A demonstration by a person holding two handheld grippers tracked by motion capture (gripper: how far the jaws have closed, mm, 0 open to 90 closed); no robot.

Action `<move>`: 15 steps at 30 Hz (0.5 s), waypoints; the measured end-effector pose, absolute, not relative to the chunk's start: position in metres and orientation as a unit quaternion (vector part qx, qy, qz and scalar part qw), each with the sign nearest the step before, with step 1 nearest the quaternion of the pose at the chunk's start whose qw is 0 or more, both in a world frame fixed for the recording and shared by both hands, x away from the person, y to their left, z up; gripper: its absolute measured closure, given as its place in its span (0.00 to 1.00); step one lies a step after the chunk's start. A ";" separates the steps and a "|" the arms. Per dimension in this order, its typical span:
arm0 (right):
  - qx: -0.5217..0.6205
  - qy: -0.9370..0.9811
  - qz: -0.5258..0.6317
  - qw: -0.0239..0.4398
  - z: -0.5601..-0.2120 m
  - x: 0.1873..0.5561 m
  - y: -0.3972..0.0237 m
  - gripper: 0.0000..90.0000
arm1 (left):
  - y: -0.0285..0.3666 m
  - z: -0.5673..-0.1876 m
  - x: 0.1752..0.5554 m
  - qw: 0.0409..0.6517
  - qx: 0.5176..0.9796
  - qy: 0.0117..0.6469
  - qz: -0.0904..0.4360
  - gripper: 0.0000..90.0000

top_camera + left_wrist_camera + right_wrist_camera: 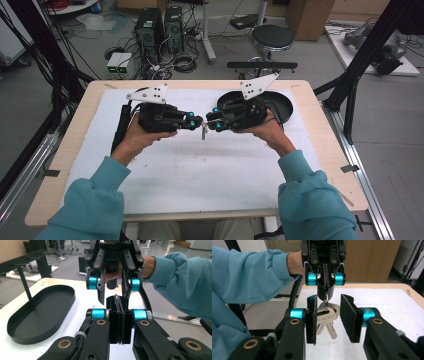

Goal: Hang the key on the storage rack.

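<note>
Dangling keys (326,319) hung from the ring your clenched left gripper (325,280) pinched above the white mat (210,165).
Your right gripper (327,318) stood released, jaws either side; closing off-centre could have swung them free.
</note>
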State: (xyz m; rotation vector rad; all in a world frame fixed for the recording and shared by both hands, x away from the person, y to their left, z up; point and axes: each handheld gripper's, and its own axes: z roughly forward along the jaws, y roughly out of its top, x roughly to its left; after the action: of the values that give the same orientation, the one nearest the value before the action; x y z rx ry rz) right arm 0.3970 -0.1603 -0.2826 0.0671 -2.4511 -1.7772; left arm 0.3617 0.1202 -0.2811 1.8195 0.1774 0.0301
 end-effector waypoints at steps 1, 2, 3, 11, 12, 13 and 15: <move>0.023 -0.810 -0.583 0.057 -0.283 0.397 -0.160 0.80 | 0.120 -0.281 0.362 0.611 0.788 0.077 0.014 0.98; 0.024 -0.811 -0.582 0.058 -0.283 0.397 -0.161 0.81 | 0.120 -0.281 0.362 0.611 0.788 0.077 0.014 0.98; 0.024 -0.811 -0.582 0.058 -0.283 0.397 -0.161 0.81 | 0.120 -0.281 0.362 0.611 0.788 0.076 0.014 0.98; 0.022 -0.814 -0.577 0.060 -0.283 0.398 -0.162 0.86 | 0.120 -0.282 0.363 0.611 0.788 0.074 0.014 0.98; 0.021 -0.814 -0.577 0.060 -0.283 0.398 -0.162 0.86 | 0.119 -0.282 0.363 0.611 0.788 0.076 0.015 0.98; 0.025 -0.812 -0.580 0.057 -0.283 0.398 -0.161 0.87 | 0.119 -0.282 0.363 0.611 0.788 0.076 0.015 0.98; 0.025 -0.813 -0.579 0.059 -0.283 0.398 -0.161 0.88 | 0.119 -0.282 0.363 0.611 0.788 0.076 0.014 0.98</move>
State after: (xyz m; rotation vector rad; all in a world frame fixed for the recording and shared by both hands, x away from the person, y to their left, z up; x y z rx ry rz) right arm 0.3981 -0.1612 -0.2830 0.0743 -2.4631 -1.7524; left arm 0.3634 0.1191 -0.2822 1.8193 0.1745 0.0332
